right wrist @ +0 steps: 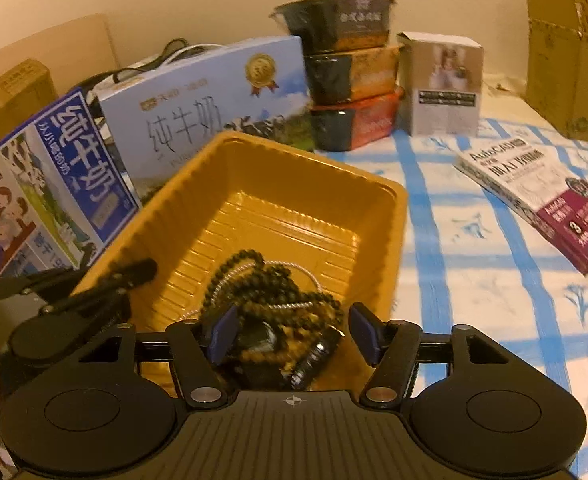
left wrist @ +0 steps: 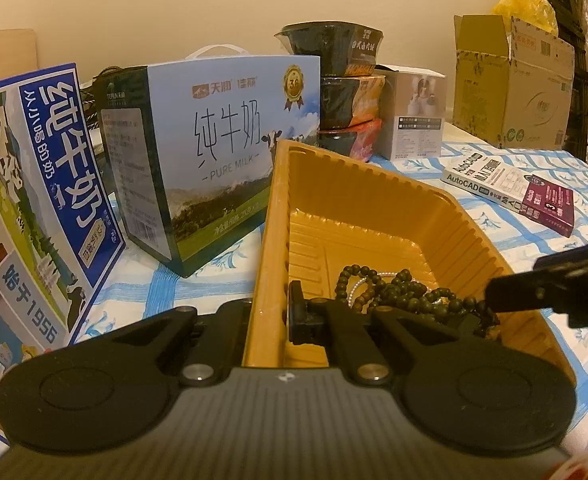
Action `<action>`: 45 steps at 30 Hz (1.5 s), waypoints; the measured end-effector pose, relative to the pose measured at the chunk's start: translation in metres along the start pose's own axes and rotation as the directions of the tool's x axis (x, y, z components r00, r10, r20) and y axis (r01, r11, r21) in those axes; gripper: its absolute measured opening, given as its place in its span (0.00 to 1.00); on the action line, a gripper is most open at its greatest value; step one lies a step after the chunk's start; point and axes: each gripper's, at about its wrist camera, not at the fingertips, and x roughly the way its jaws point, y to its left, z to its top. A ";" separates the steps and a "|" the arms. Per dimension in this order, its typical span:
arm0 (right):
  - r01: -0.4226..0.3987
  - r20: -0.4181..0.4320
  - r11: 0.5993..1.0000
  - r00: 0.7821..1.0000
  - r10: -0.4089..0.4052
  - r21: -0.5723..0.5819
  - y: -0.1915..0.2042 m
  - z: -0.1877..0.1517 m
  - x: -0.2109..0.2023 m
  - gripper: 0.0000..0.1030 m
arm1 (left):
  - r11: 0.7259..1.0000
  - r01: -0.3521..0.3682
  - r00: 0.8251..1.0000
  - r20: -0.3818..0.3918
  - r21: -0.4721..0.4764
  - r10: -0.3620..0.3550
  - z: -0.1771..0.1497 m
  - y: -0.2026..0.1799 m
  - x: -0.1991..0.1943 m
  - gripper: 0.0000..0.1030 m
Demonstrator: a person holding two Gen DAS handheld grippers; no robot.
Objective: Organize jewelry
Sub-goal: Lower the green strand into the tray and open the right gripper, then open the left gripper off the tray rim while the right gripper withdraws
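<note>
Here, the yellow tray [right wrist: 390, 216] serves as the landmark: a ribbed plastic tub with a rolled rim, sitting on a white cloth with blue checks [right wrist: 474, 240]. Behind its far edge stands a pale blue milk carton [left wrist: 229, 140] printed with "纯牛奶" and "PURE MILK" under a gold medal seal, and left of the tray leans a second carton [left wrist: 41, 184], dark blue, reading "纯牛奶" and "1956". Behind the tray's far right corner rises a stack of three dark bowls [right wrist: 350, 76], with a small grey box [right wrist: 442, 88] beside them. Right of the tray, well apart, lies a book [right wrist: 534, 200] marked "AutoCAD". Inside the tray, at its near end, lies the jewelry: a tangled heap of dark round beads [right wrist: 269, 284] with a thin silvery chain [right wrist: 306, 276] looped through it. The left gripper [left wrist: 271, 316] is clamped on the tray's left wall, one finger inside and one outside. The right gripper [right wrist: 294, 336] hangs over the heap with its blue pads [right wrist: 364, 330] spread apart on either side of the beads, not pressing them.
</note>
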 end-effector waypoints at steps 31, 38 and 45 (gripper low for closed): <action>0.041 0.000 0.999 0.999 -0.041 0.020 -0.004 -0.006 -0.002 0.69 | 0.966 0.048 0.984 -0.153 -0.254 -0.089 -0.020 0.038 0.018 0.20; 0.041 -0.010 0.997 0.999 -0.041 0.063 -0.007 -0.018 -0.006 0.73 | 0.963 0.065 0.984 -0.144 -0.263 -0.106 -0.026 0.044 0.004 0.39; 0.039 -0.020 0.993 0.999 -0.037 0.107 -0.006 -0.034 -0.019 0.74 | 0.964 0.074 0.986 -0.128 -0.255 -0.110 -0.021 0.049 -0.015 0.44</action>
